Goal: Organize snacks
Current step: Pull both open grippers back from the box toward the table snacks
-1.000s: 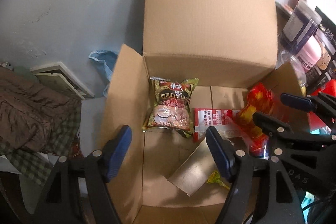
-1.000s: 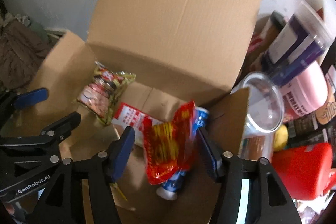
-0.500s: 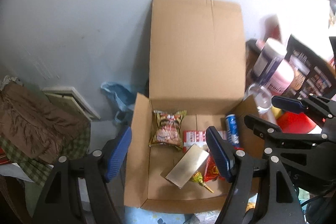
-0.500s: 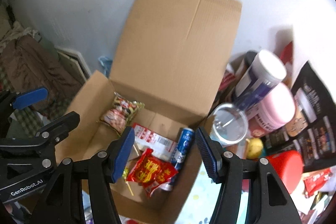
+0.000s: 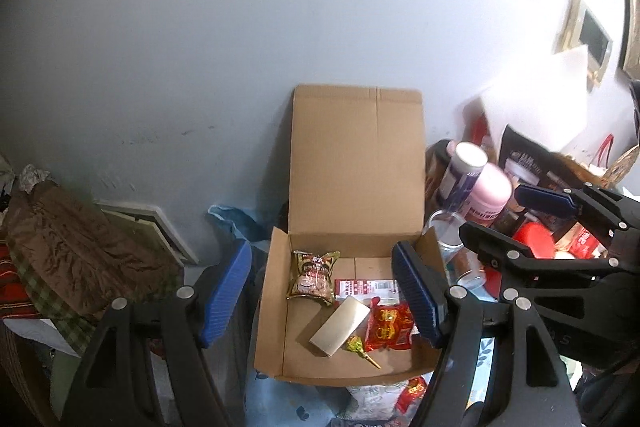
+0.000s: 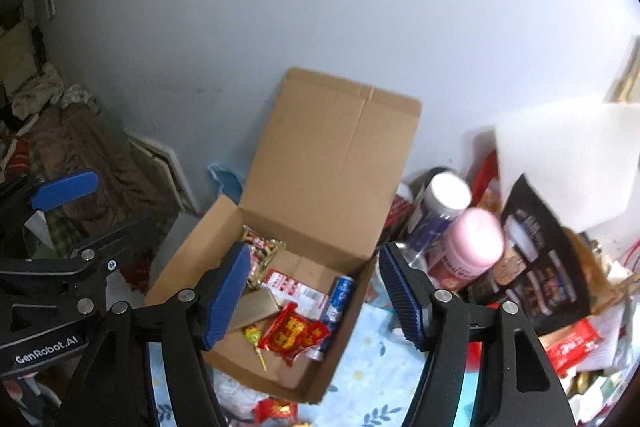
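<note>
Both my grippers are up above the cardboard box (image 5: 356,163), which stands open against the grey wall with its lid flap upright. My right gripper (image 6: 312,291) has just been opening its jaws and nothing is between them; the red snack packet (image 6: 294,333) lies down in the box below, apart from the pads, next to a blue can (image 6: 340,297) and a lollipop (image 6: 252,335). My left gripper (image 5: 324,297) hangs open and empty too. Further back in the box are a green bag (image 5: 314,277) and a red and white packet (image 5: 366,289). Jars (image 6: 472,243) crowd the right side outside the box.
</note>
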`<action>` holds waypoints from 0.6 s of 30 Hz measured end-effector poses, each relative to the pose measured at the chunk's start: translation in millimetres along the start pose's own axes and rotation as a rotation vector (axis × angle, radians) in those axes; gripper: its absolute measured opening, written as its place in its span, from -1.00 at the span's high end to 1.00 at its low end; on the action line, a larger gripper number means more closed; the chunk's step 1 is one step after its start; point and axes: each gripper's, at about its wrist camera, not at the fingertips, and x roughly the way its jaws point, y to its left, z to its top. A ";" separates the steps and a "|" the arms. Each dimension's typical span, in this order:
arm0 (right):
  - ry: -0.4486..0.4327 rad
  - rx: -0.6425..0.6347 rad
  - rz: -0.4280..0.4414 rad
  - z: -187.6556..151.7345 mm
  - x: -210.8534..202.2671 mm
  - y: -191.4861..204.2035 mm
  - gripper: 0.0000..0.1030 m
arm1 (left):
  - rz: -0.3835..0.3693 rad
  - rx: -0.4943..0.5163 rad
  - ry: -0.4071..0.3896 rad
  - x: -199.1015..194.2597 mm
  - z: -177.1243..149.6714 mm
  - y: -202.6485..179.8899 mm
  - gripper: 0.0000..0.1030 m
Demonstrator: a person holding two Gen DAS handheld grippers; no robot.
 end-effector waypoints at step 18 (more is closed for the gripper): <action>-0.174 -0.034 0.011 -33.6 -129.9 8.0 -0.58 | -0.024 0.023 -0.130 -121.0 -23.7 -21.2 -0.41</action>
